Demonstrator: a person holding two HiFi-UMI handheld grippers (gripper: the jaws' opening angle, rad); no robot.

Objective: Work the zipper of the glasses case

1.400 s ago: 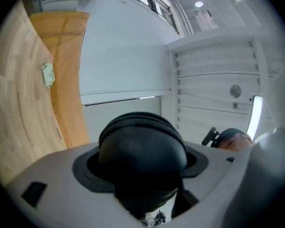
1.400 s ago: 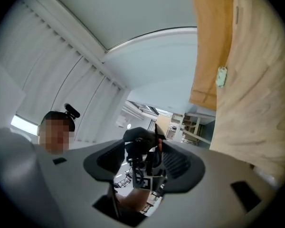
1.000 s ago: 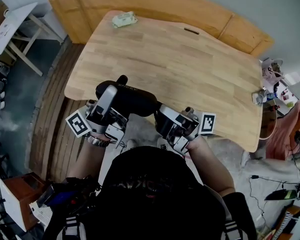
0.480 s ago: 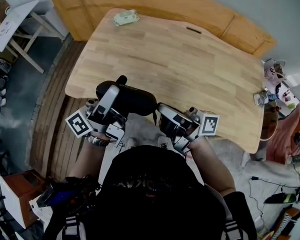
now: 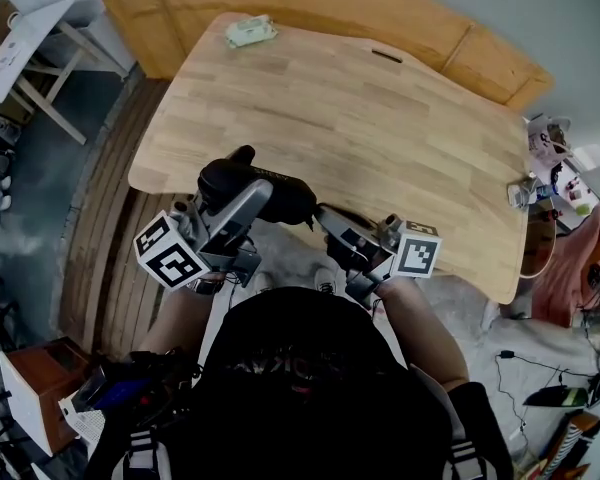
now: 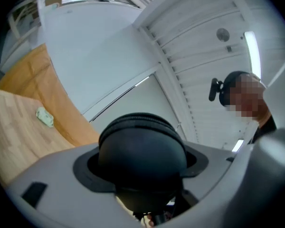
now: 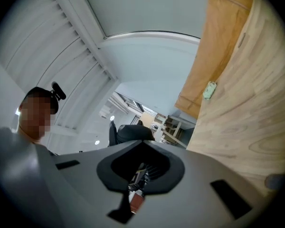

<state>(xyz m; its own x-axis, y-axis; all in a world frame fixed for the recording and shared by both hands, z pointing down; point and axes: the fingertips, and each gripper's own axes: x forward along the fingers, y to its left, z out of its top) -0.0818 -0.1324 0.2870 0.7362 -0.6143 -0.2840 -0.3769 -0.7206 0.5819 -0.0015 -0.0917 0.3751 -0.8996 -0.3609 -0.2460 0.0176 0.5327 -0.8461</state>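
One glasses case (image 5: pixel 288 198) is clamped by the left gripper (image 5: pixel 242 194); the right gripper (image 5: pixel 330 224) pinches its zipper pull (image 7: pixel 138 178).

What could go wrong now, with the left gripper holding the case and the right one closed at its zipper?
1. The right gripper is shut on only the small zipper pull. A tug off the zipper's line could slip it out.
2. The left gripper clamps the glasses case by one rounded end, so pulling may twist it in the jaws.
3. The case appears to be held in the air at the near edge of the table. If it slips, it would probably fall to the floor.
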